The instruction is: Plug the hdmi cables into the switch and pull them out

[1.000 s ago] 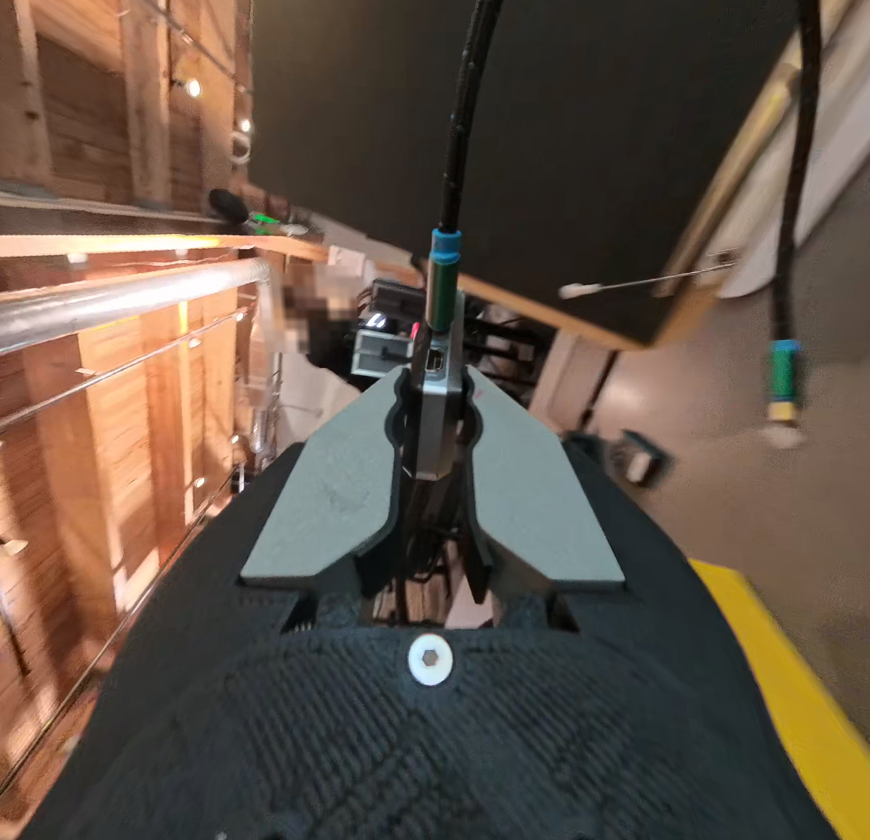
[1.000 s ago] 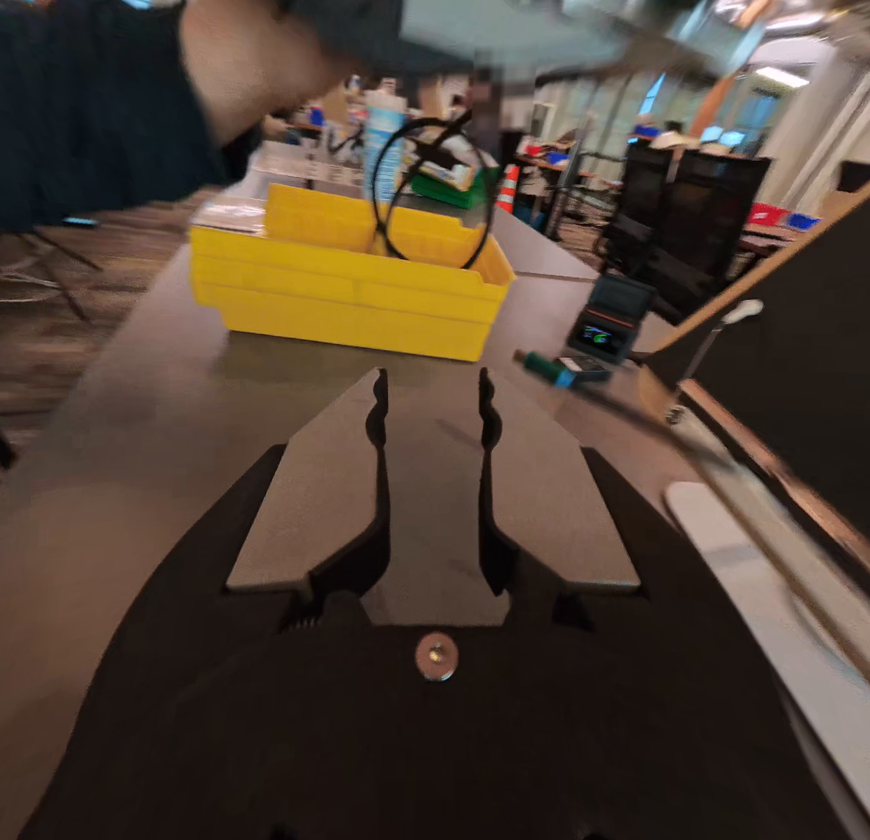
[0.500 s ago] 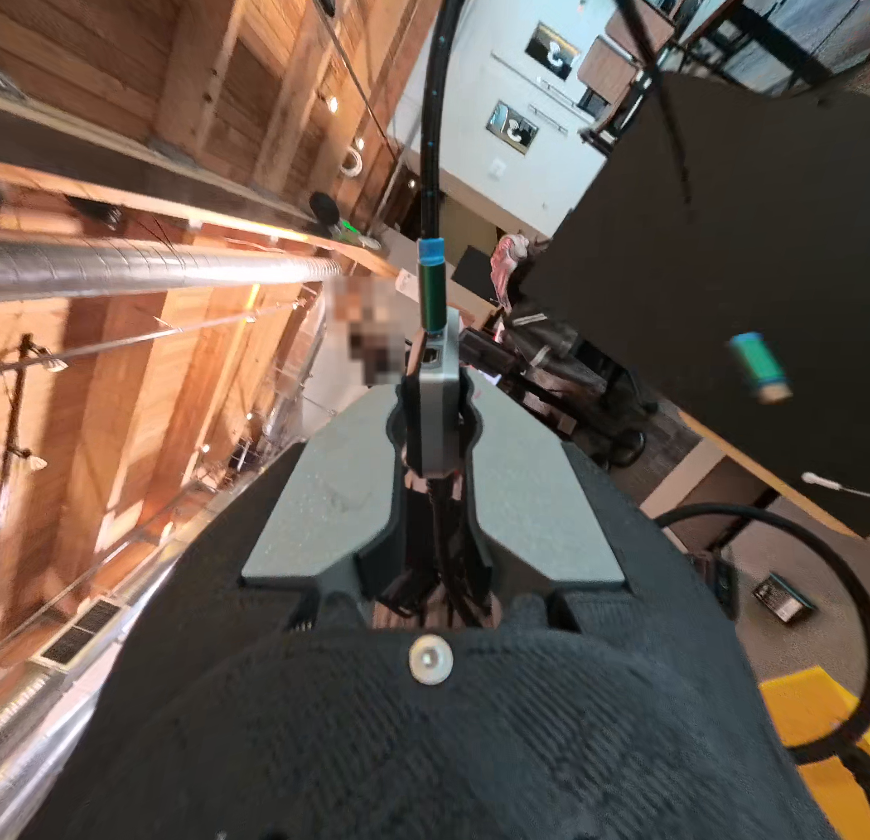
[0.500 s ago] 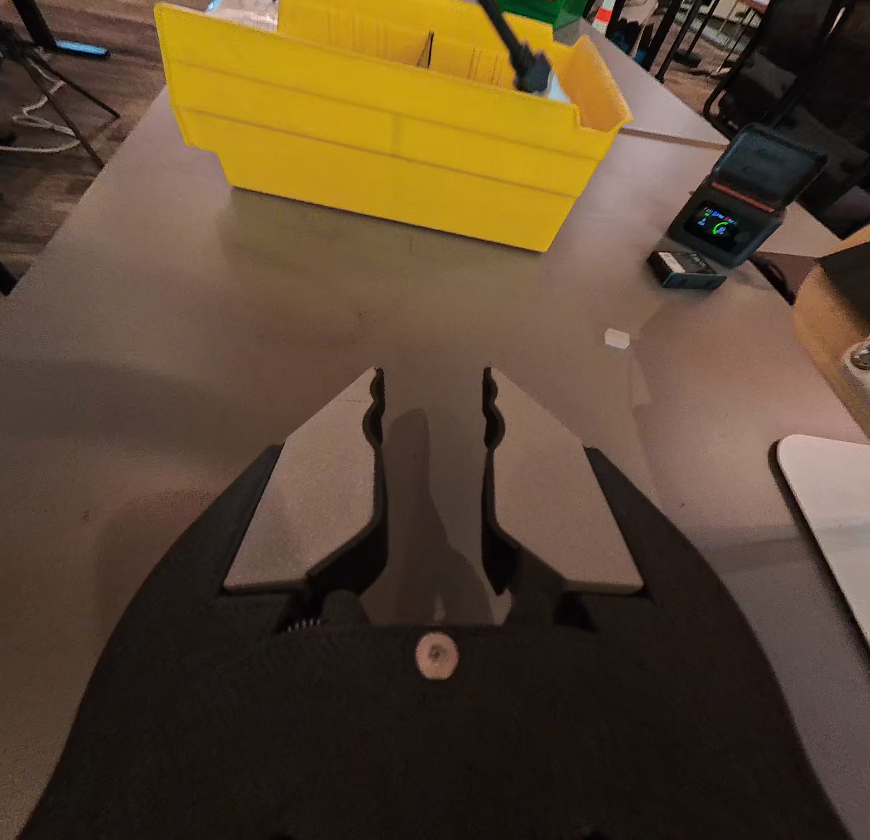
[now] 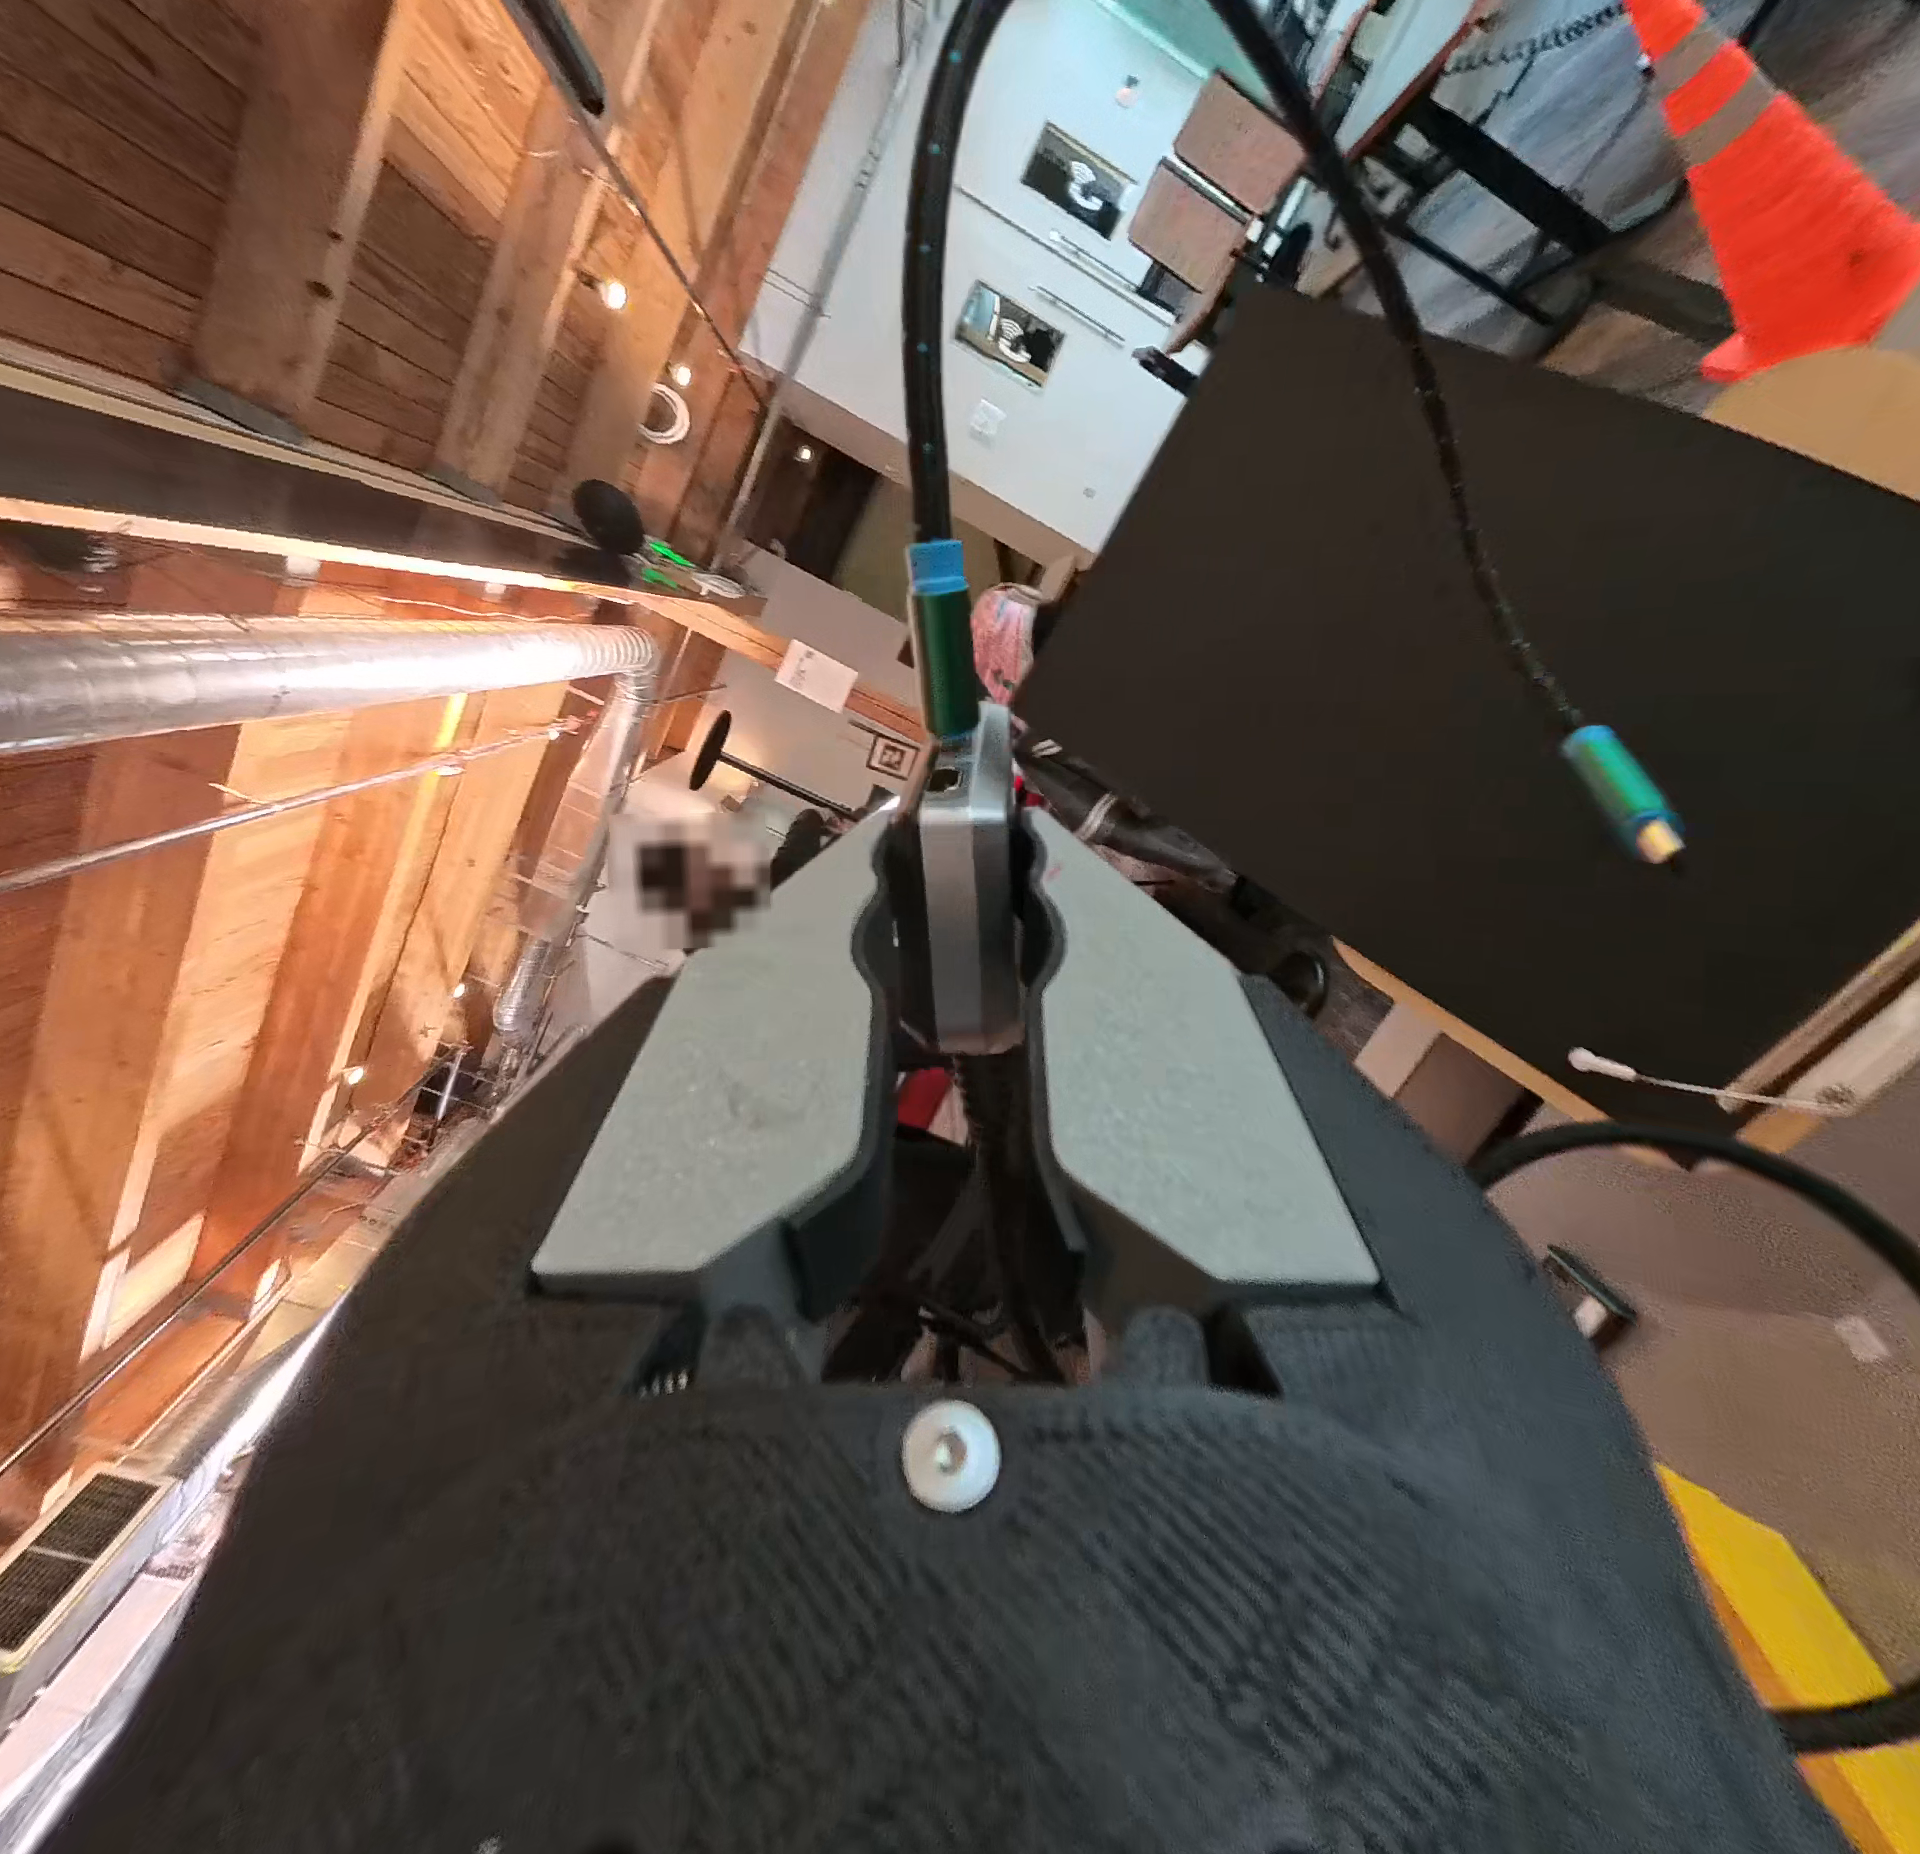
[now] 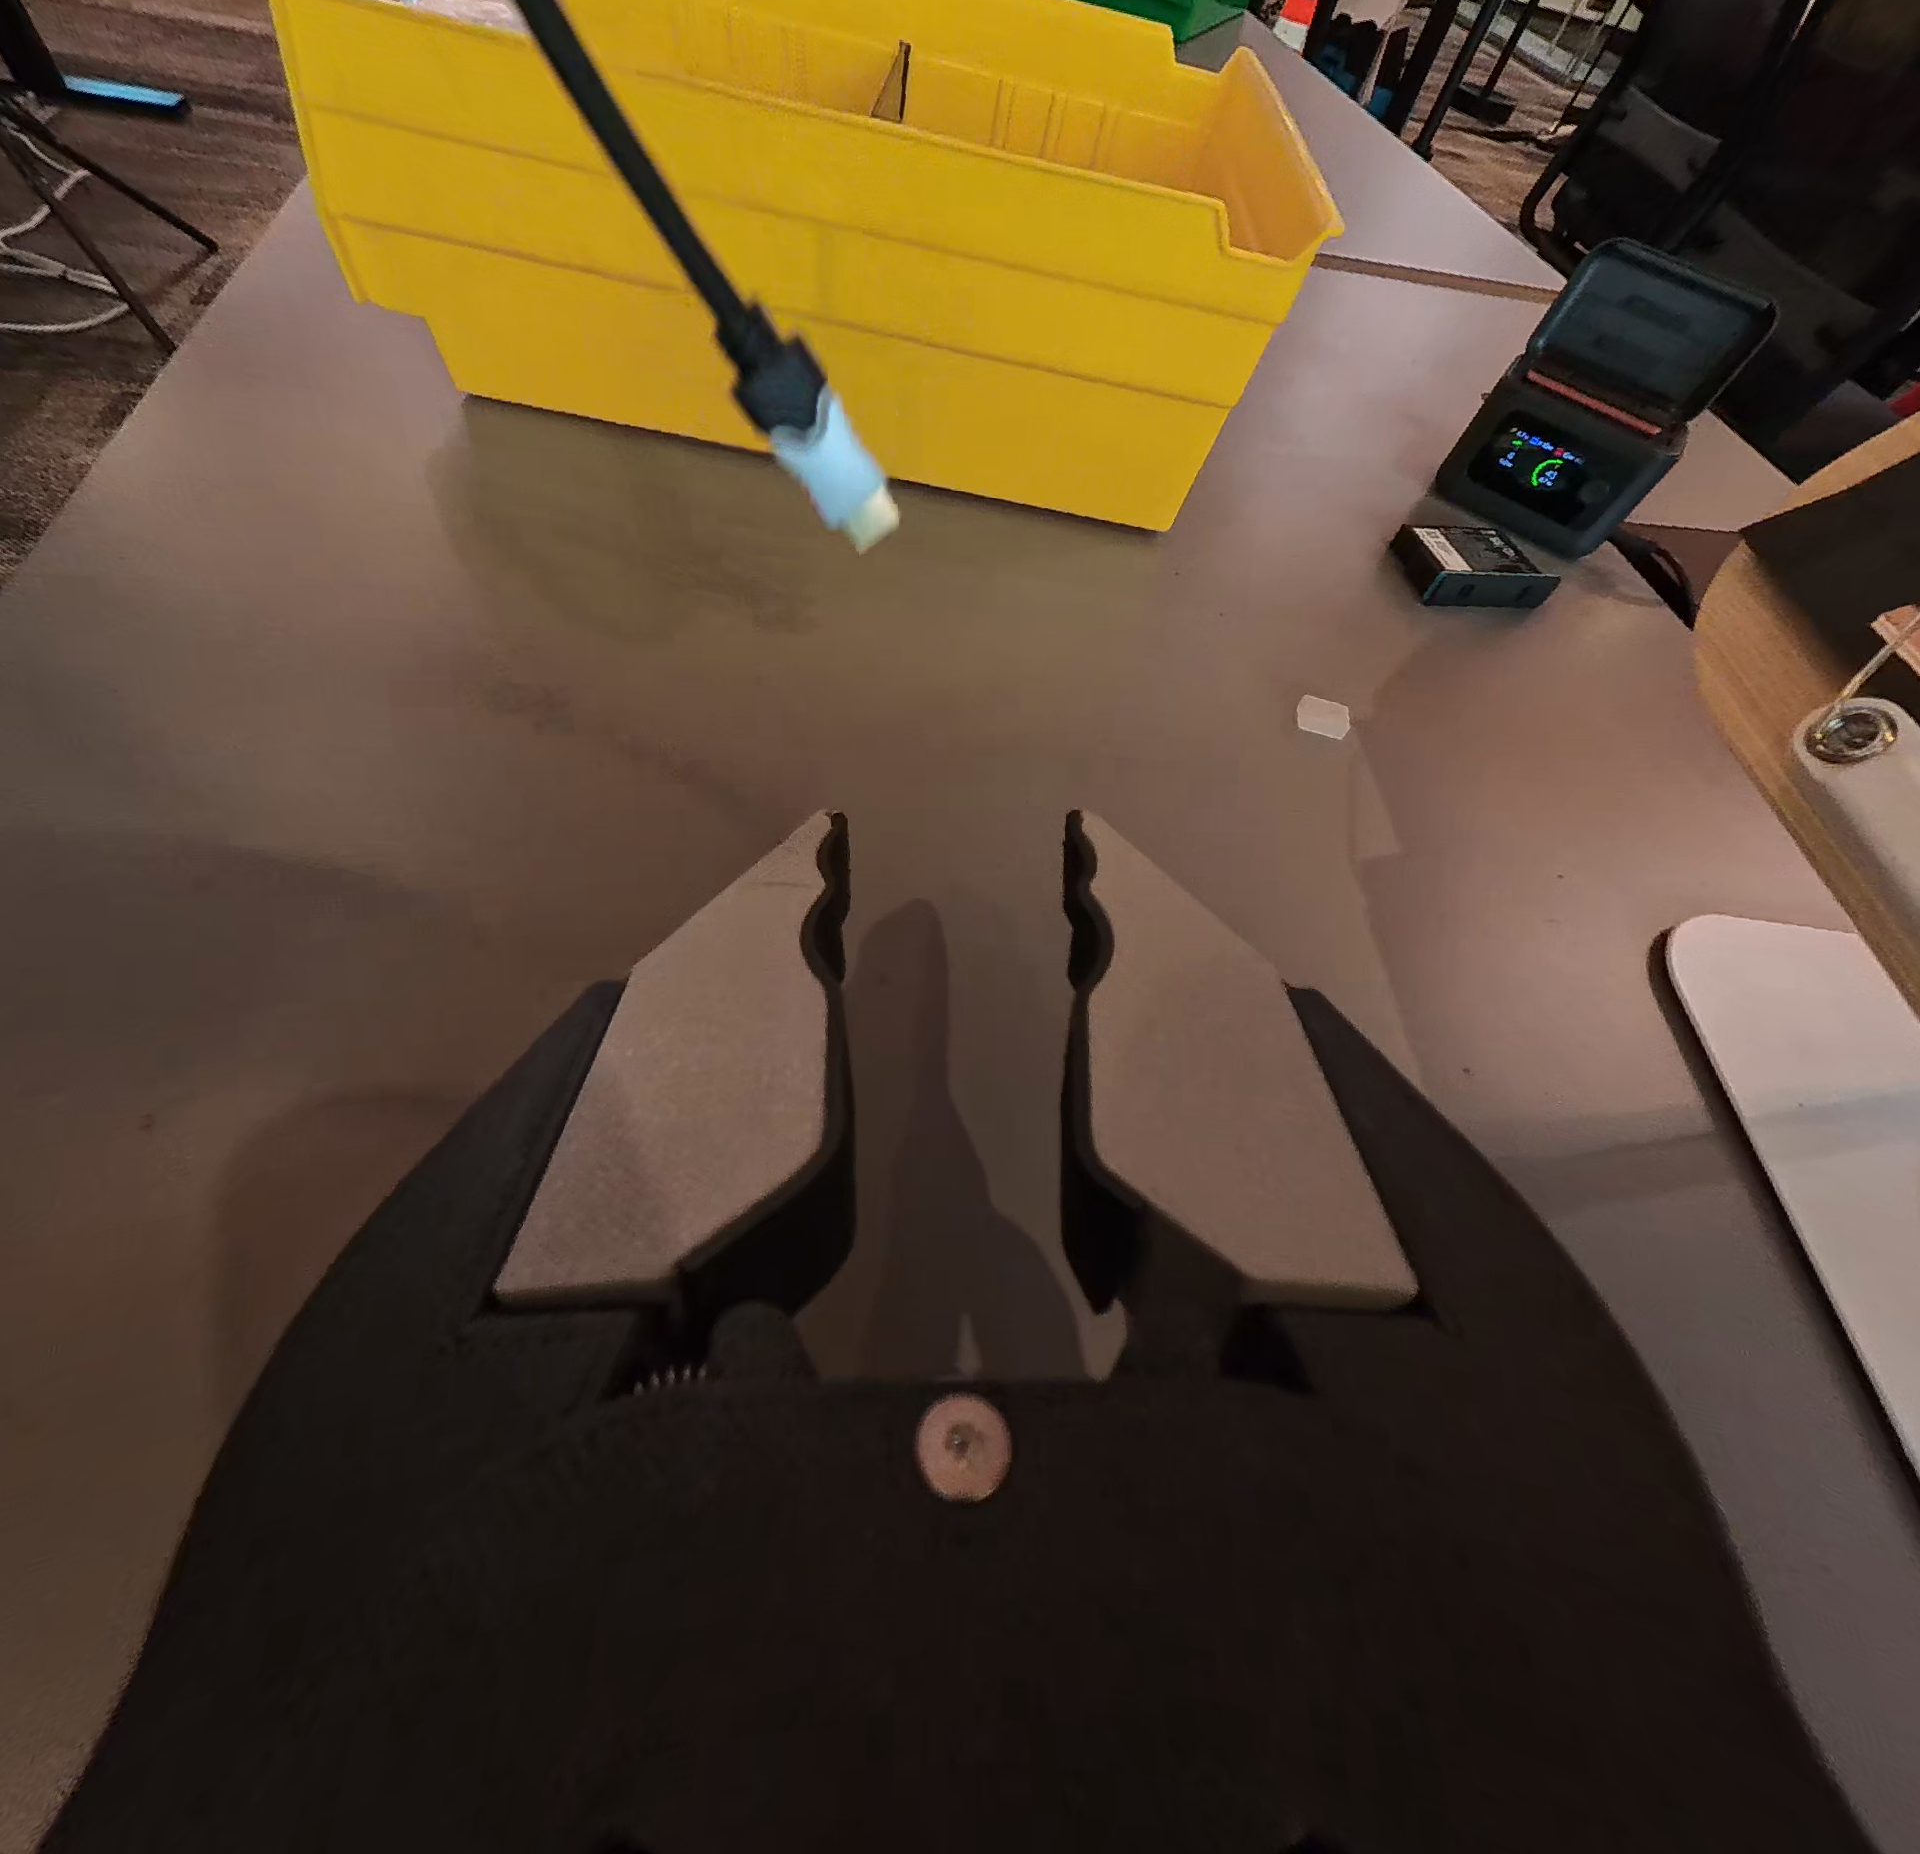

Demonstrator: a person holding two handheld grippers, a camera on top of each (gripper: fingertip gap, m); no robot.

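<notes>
My left gripper [image 5: 958, 838] is shut on a grey metal HDMI switch [image 5: 966, 911], held up in the air edge-on. A braided black cable with a green and blue plug [image 5: 940, 641] is plugged into the switch's top. The cable arcs over and its other green plug [image 5: 1621, 791] hangs free at the right. My right gripper [image 6: 951, 828] is open and empty above the grey table [image 6: 312, 765]. A second black cable with a pale blue-white plug [image 6: 836, 474] dangles in front of it, above the table.
A yellow bin [image 6: 831, 225] stands at the far side of the table. A small dark device with a lit screen [image 6: 1590, 402] and a flat black block [image 6: 1475, 563] sit at right. A black board [image 5: 1507, 661], a white pad [image 6: 1818, 1077] and an orange cone [image 5: 1766, 173] also show. The tips of one gripper are about 45 cm away from the tips of the other.
The left gripper has swung the switch and its cable round; the free green plug hangs farther right. In the right wrist view the dangling pale plug has dropped lower, in front of the bin.
</notes>
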